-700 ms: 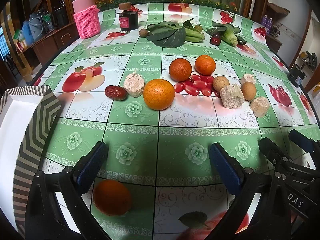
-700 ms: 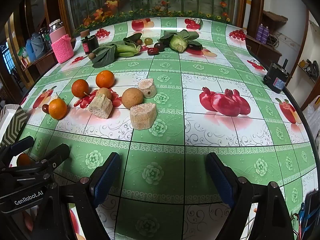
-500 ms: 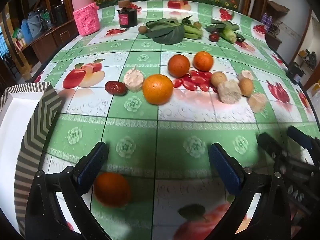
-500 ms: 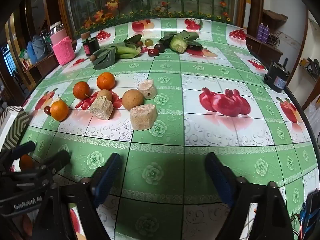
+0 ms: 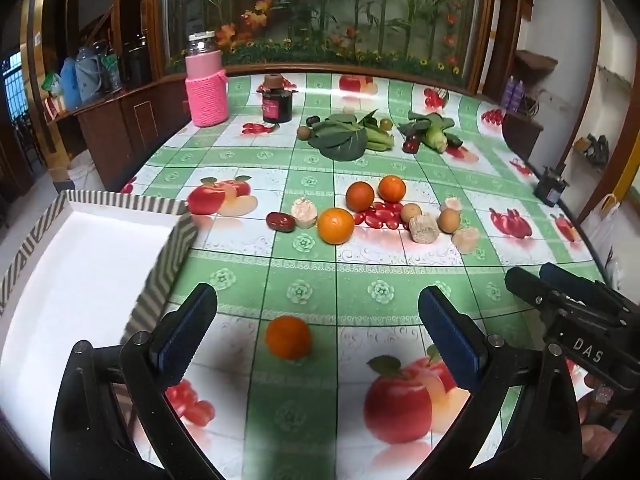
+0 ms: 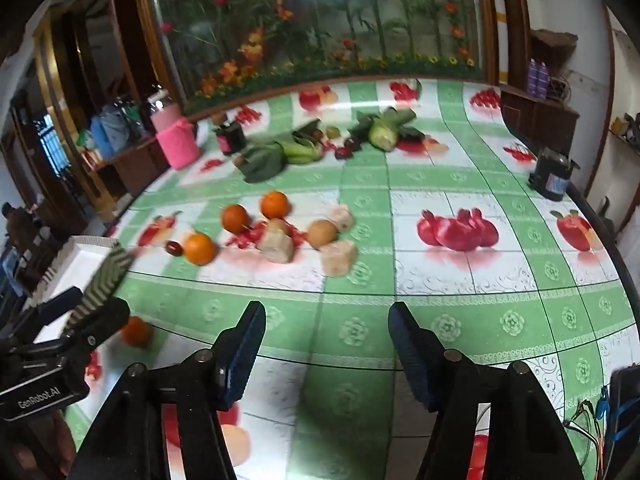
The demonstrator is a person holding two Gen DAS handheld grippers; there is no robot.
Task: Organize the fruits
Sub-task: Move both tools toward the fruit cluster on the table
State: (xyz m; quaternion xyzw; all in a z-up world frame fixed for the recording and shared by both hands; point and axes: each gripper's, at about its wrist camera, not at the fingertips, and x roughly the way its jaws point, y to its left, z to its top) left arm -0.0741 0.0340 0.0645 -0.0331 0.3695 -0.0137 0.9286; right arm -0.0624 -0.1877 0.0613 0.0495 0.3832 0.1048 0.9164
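Observation:
A loose orange [image 5: 288, 337] lies on the fruit-print tablecloth between the fingers of my open left gripper [image 5: 318, 322], just ahead of them and untouched; it also shows in the right wrist view [image 6: 136, 332]. A white tray with a striped rim [image 5: 166, 264] sits at the left. Three more oranges [image 5: 335, 225], a red date [image 5: 280, 221], brown round fruits [image 5: 449, 220] and beige cut chunks [image 5: 424, 228] lie mid-table. My right gripper [image 6: 326, 330] is open and empty over bare cloth, to the right of the left one.
A pink knitted bottle [image 5: 207, 88], a dark jar [image 5: 277, 100], leafy greens [image 5: 344, 136] and corn [image 5: 434, 136] stand at the far side. A small black device [image 6: 554, 176] sits by the right table edge.
Both grippers have pulled back and risen, so more of the table and the back wall shows. The loose orange now lies between the left fingers rather than under the left one.

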